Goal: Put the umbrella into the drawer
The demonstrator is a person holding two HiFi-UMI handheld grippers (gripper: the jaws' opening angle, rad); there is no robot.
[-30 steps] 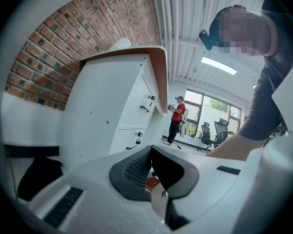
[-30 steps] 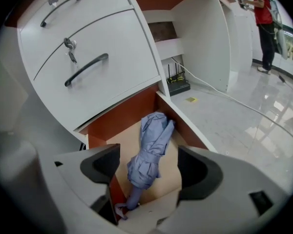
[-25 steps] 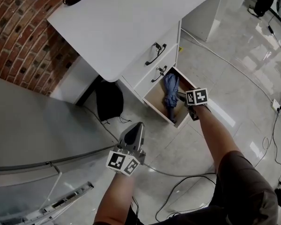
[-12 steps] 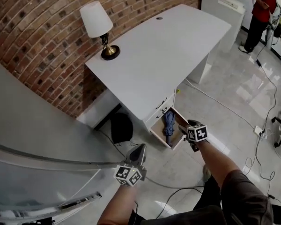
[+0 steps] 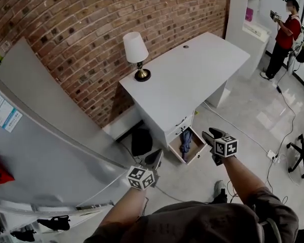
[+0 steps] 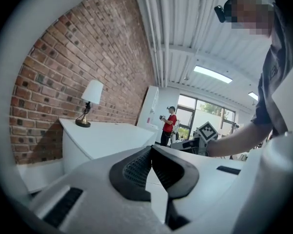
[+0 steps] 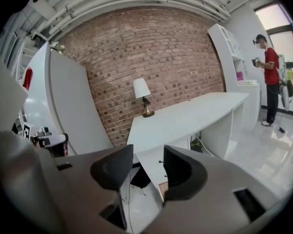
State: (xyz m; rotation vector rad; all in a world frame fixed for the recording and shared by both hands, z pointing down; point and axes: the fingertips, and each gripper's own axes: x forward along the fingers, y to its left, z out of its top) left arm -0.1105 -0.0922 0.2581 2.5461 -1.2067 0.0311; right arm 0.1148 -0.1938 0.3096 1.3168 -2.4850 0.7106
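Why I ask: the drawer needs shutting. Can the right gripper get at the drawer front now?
Probably yes, once lowered: the right gripper hangs above the open drawer with nothing between, and its fingers, just closing partway, hold nothing.

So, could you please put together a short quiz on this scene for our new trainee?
1. Where does the umbrella lie? A) on the floor B) in the open drawer C) leaning against the brick wall
2. True or false: the left claw stands wide open.
3. Fill in: the lamp stands on the white ____.
Key: 1 B. 2 False: it is shut, with nothing in it. 3 desk.
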